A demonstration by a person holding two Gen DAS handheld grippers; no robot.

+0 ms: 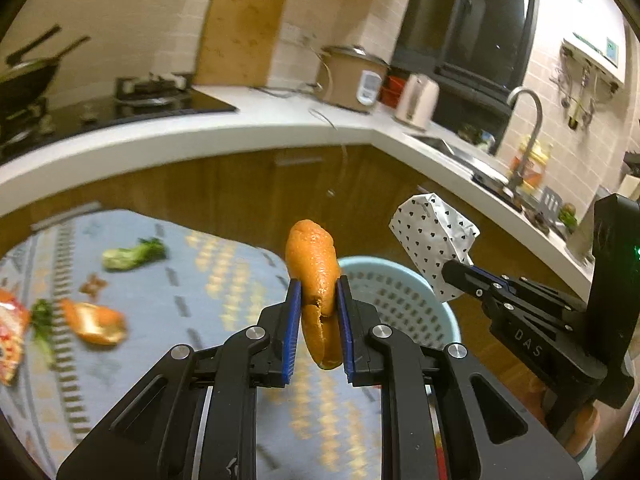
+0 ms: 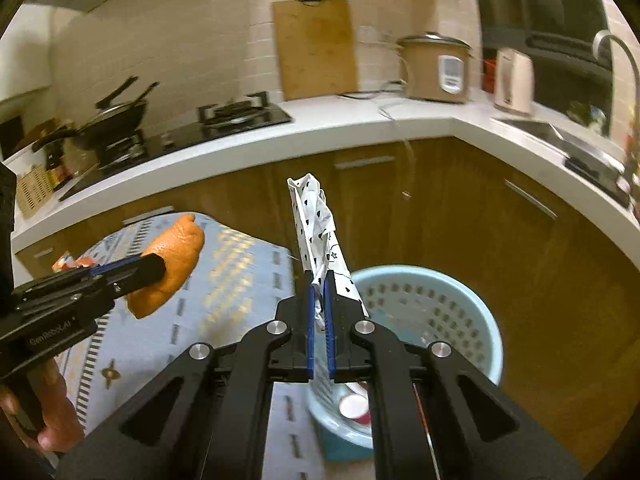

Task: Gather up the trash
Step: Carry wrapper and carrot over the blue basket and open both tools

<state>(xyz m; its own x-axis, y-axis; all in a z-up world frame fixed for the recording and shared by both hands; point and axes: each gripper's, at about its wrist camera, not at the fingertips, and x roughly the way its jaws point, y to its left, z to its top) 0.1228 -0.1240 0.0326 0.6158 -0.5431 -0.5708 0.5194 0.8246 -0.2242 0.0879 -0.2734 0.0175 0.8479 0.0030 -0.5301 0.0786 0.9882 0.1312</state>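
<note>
On my right gripper point(image 1: 452, 270) I read "DAS"; on my left gripper point(image 2: 154, 266), "GenRobot.AI". My left fingers are clamped on a curved orange peel point(image 1: 314, 276), my right on a crumpled white paper wrapper with dark hearts point(image 2: 316, 236), both held near the perforated light-blue plastic basket point(image 2: 432, 304). Only the left view shows a broccoli piece point(image 1: 134, 255), another orange peel point(image 1: 96, 322) and a red snack packet point(image 1: 10, 338) on the patterned blue cloth point(image 1: 192, 280). Only the right shows a white cup point(image 2: 353, 405) inside the basket.
</note>
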